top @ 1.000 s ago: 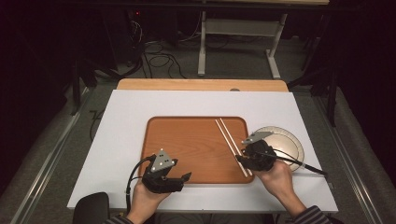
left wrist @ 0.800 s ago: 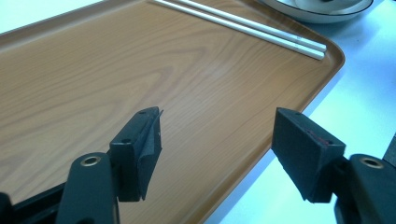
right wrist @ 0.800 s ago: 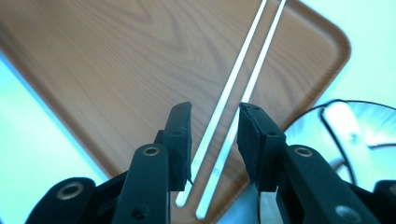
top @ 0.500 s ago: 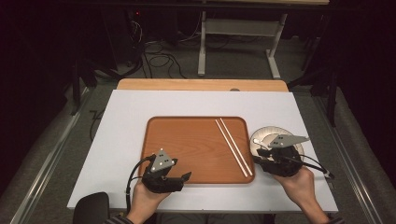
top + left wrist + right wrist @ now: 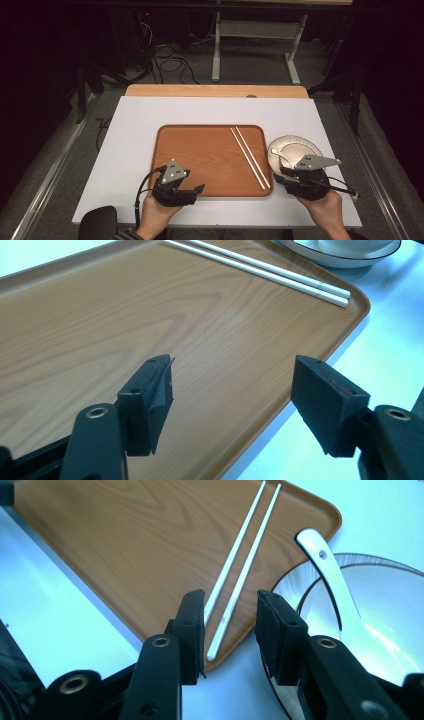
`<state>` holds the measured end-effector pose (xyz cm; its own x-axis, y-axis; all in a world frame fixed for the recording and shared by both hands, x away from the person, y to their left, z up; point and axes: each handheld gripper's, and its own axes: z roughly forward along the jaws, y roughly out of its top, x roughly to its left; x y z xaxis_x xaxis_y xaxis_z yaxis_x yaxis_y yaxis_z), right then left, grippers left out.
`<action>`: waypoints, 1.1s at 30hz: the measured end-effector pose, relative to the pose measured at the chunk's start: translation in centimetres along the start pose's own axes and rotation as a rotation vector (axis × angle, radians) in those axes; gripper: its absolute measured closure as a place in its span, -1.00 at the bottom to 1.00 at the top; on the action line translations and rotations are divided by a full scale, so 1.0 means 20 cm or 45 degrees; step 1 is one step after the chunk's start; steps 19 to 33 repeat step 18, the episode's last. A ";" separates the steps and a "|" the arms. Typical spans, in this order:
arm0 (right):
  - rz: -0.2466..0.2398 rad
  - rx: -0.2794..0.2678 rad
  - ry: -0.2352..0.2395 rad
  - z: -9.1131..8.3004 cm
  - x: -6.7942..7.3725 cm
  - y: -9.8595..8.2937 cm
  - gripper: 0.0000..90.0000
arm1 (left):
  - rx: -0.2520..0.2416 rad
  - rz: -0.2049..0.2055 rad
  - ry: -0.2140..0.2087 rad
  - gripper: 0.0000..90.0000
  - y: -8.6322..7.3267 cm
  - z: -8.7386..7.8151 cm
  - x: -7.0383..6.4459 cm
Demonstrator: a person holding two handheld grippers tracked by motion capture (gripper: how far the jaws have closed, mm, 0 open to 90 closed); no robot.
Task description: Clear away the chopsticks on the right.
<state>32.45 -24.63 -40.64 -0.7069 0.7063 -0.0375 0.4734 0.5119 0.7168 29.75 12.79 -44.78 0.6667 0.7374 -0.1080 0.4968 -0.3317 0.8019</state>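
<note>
High view: a wooden tray sits mid-table with a pair of white chopsticks lying along its right side; a plate holding a white spoon stands just beside the tray's right edge. The right gripper has moved off the chopsticks' near ends, where it stood a second ago, to the plate's near edge; the chopsticks lie unmoved, so their placing appears finished and the plate or spoon looks next. The left gripper rests unchanged at the tray's near edge. Left gripper view: jaws spread wide over bare tray, chopsticks far off. Right gripper view: jaws narrowly parted, pinching nothing; chopstick tips show in the gap beyond, with the spoon and plate to the right.
</note>
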 end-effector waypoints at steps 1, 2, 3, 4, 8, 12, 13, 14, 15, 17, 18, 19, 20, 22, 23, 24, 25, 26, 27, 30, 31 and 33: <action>-0.002 0.002 -0.005 0.00 0.00 -0.01 0.46 | 0.001 0.002 -0.001 -0.26 0.00 0.00 0.00; -0.013 0.013 -0.019 0.00 0.01 -0.02 0.46 | 0.001 0.004 -0.001 -0.26 0.00 0.00 0.00; -0.029 0.016 -0.025 0.01 0.01 -0.03 0.46 | 0.002 0.005 -0.001 -0.26 0.00 0.00 0.00; -0.033 0.028 -0.032 0.01 0.02 -0.04 0.46 | 0.002 0.006 -0.001 -0.26 0.00 0.00 0.00; -0.067 0.062 -0.021 0.06 0.05 -0.05 0.46 | 0.000 0.007 -0.002 -0.26 0.00 0.00 0.00; -0.084 0.090 0.004 0.11 0.08 -0.06 0.45 | 0.002 0.010 0.001 -0.26 0.00 0.00 0.00; -0.086 0.092 0.000 0.11 0.08 -0.06 0.45 | 0.002 0.010 0.003 -0.26 0.00 0.00 0.00; -0.091 0.097 -0.004 0.12 0.08 -0.06 0.45 | 0.000 0.010 0.003 -0.26 0.00 -0.01 0.00; -0.094 0.097 -0.009 0.12 0.08 -0.07 0.45 | 0.000 0.010 0.003 -0.26 0.00 -0.01 0.00; -0.095 0.093 -0.011 0.12 0.08 -0.07 0.44 | 0.004 0.010 0.003 -0.26 0.00 0.00 0.00; -0.090 0.087 -0.011 0.11 0.08 -0.07 0.44 | 0.004 0.010 0.002 -0.26 0.00 0.00 0.00; -0.090 0.087 -0.011 0.11 0.08 -0.07 0.44 | 0.004 0.010 0.002 -0.26 0.00 0.00 0.00; -0.090 0.087 -0.011 0.11 0.08 -0.07 0.44 | 0.004 0.010 0.002 -0.26 0.00 0.00 0.00; -0.090 0.087 -0.011 0.11 0.08 -0.07 0.44 | 0.004 0.010 0.002 -0.26 0.00 0.00 0.00; -0.090 0.087 -0.011 0.11 0.08 -0.07 0.44 | 0.004 0.010 0.002 -0.26 0.00 0.00 0.00; -0.090 0.087 -0.011 0.11 0.08 -0.07 0.44 | 0.004 0.010 0.002 -0.26 0.00 0.00 0.00; -0.090 0.087 -0.011 0.11 0.08 -0.07 0.44 | 0.004 0.010 0.002 -0.26 0.00 0.00 0.00; -0.090 0.087 -0.011 0.11 0.08 -0.07 0.44 | 0.004 0.010 0.002 -0.26 0.00 0.00 0.00; -0.090 0.087 -0.011 0.11 0.08 -0.07 0.44 | 0.004 0.010 0.002 -0.26 0.00 0.00 0.00; -0.090 0.087 -0.011 0.11 0.08 -0.07 0.44 | 0.004 0.010 0.002 -0.26 0.00 0.00 0.00; -0.090 0.087 -0.011 0.11 0.08 -0.07 0.44 | 0.004 0.010 0.002 -0.26 0.00 0.00 0.00; -0.090 0.087 -0.011 0.11 0.08 -0.07 0.44 | 0.004 0.010 0.002 -0.26 0.00 0.00 0.00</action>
